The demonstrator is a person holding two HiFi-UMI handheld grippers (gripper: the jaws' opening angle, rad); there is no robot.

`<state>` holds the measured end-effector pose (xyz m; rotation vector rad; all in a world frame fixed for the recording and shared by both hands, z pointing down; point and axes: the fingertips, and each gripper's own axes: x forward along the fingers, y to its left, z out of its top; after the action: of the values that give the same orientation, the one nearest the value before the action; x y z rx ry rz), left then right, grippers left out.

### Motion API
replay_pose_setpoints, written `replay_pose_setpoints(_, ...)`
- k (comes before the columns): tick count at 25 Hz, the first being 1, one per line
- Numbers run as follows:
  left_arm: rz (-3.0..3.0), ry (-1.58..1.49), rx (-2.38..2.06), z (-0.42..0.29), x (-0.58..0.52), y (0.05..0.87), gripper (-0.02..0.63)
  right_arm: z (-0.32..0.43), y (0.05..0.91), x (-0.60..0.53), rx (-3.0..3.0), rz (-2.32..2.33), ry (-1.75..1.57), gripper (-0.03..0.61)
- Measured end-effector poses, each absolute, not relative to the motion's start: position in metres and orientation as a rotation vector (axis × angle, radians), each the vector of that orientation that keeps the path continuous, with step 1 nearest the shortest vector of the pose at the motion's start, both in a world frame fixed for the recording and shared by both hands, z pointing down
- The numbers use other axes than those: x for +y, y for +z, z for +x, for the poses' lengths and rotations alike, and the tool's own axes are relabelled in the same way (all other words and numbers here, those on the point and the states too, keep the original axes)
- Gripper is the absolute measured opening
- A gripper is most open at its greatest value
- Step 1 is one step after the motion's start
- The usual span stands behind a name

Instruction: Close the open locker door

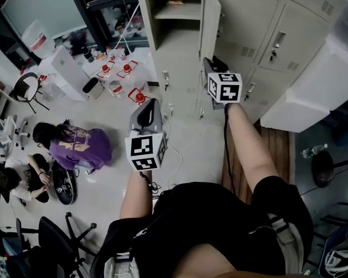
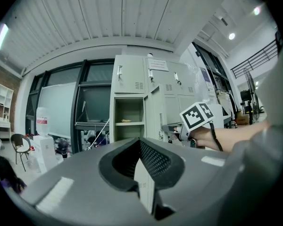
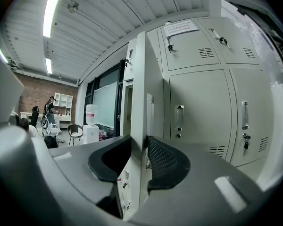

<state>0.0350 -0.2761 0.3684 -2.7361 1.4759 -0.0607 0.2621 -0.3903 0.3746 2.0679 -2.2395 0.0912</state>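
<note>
Locker door: we see the locker door (image 1: 211, 22) swung out from the bank of lockers (image 1: 261, 36), on the right of its open compartment (image 1: 175, 30), with its free edge turned towards us.
Right gripper: our right gripper (image 3: 139, 149) is at that free edge. In the right gripper view the thin edge of the door runs up between the two jaws and fills the gap. Both pads lie against it, so we have the door pinched with the jaws partly closed.
Left gripper: our left gripper (image 2: 140, 150) is held well back from the lockers, to the left of the right one, and points towards the open compartment. Its jaws stand a little apart, with only the far lockers showing through the slit, and it holds nothing.
Compartment: a shelf (image 1: 177, 11) crosses it, and on the shelf lies a small thing that we cannot make out.
Floor: to the left of the lockers, red-capped bottles (image 1: 126, 69) stand on the pale floor (image 1: 191, 149). Farther left sits a person in a purple shirt (image 1: 78, 146).
</note>
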Motion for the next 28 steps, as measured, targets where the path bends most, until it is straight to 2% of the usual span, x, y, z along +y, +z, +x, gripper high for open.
replay_pose_setpoints(19, -2.689, -0.052, 1.601, -0.020, -0.291, 0.375, 0.000, 0.179, 0.374, -0.434, -2.205, 2.042, 0.094, 0.126)
replay_pose_setpoints(28, -2.658, -0.056, 1.675, -0.068, -0.310, 0.377, 0.000, 0.145, 0.372, -0.471, -2.108, 2.124, 0.107, 0.117)
